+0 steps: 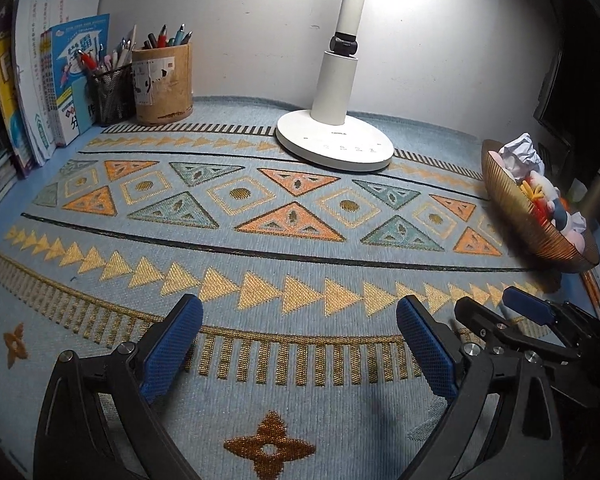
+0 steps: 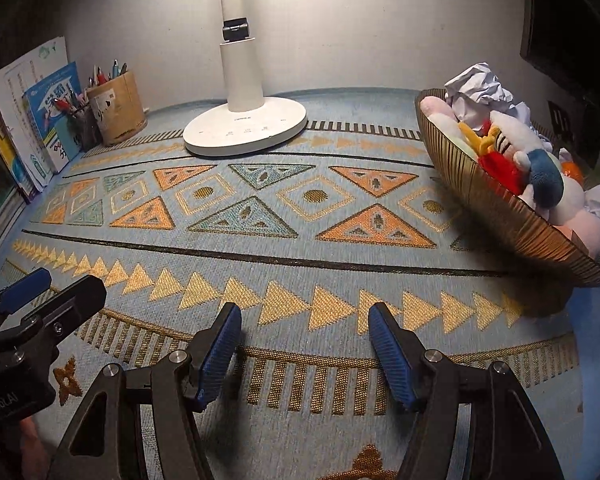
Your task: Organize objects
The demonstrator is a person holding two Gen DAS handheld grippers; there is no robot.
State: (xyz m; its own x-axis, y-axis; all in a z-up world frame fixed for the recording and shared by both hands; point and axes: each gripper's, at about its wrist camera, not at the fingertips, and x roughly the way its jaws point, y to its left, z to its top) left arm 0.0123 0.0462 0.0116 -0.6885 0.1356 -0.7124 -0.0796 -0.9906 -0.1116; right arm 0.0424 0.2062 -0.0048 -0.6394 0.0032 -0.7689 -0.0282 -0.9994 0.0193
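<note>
Both grippers hover low over a patterned blue mat (image 1: pixel 284 248), left gripper (image 1: pixel 299 320) and right gripper (image 2: pixel 305 330) w/ jaws spread, nothing between the pads. Ribbed gold bowl (image 2: pixel 500 216) at the mat's right edge holds plush toys (image 2: pixel 540 176) and crumpled paper (image 2: pixel 478 88). A white desk lamp (image 1: pixel 336 136) stands at the back, w/ pen cups (image 1: pixel 162 86) and books (image 1: pixel 40 88) back left.

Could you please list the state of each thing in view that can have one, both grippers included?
Left gripper: open, empty.
Right gripper: open, empty.
Desk lamp: switched on, upright.
Bowl: tilted, full of plush toys and crumpled paper.
Cork pen holder: upright, filled with pens.
Books: standing upright.
</note>
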